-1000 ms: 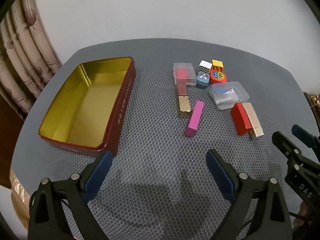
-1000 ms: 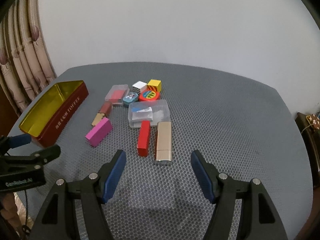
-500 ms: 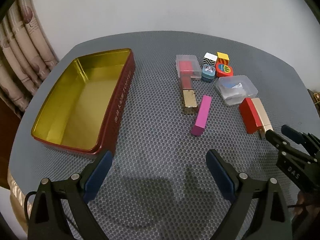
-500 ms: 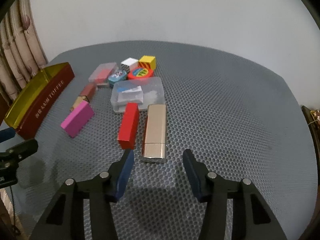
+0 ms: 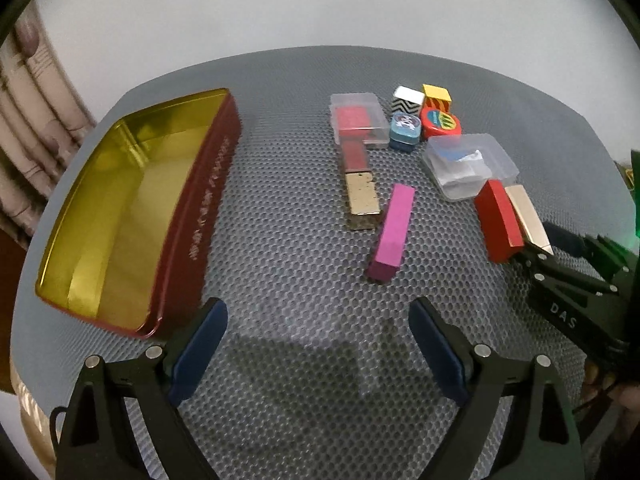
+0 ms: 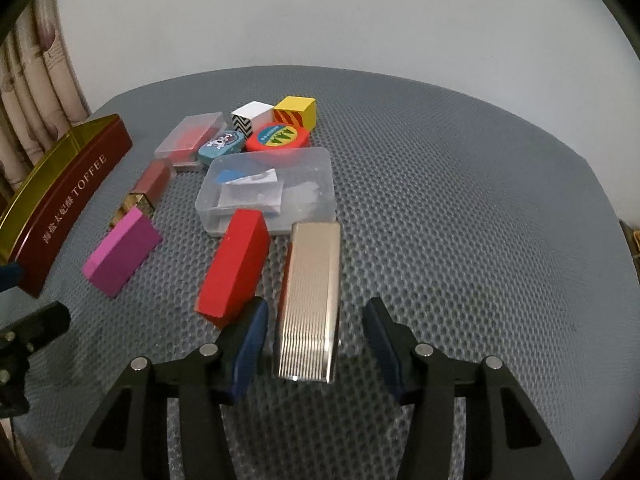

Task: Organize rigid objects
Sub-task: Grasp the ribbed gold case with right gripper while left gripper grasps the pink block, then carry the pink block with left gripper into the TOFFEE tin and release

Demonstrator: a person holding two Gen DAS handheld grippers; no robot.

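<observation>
A ribbed gold metal case (image 6: 310, 300) lies on the grey mat, its near end between the open fingers of my right gripper (image 6: 316, 332); neither pad touches it. A red block (image 6: 234, 266) lies just left of it. The gold case (image 5: 528, 218) and red block (image 5: 498, 220) also show in the left wrist view, with the right gripper (image 5: 548, 246) at their near end. My left gripper (image 5: 316, 344) is open and empty over bare mat. An open red tin with a gold inside (image 5: 120, 216) stands to its left.
A pink block (image 5: 392, 232), a red-and-gold case (image 5: 358, 176), two clear plastic boxes (image 5: 468, 164) (image 5: 358, 124), a blue oval tin (image 5: 406, 130), a red round tin (image 5: 440, 122) and two small cubes (image 5: 408, 98) (image 5: 436, 96) lie in a cluster. Curtains (image 5: 28, 132) hang at the left.
My right gripper has moved forward and down until its open fingers straddle the gold case's near end. My left gripper has drifted slightly forward.
</observation>
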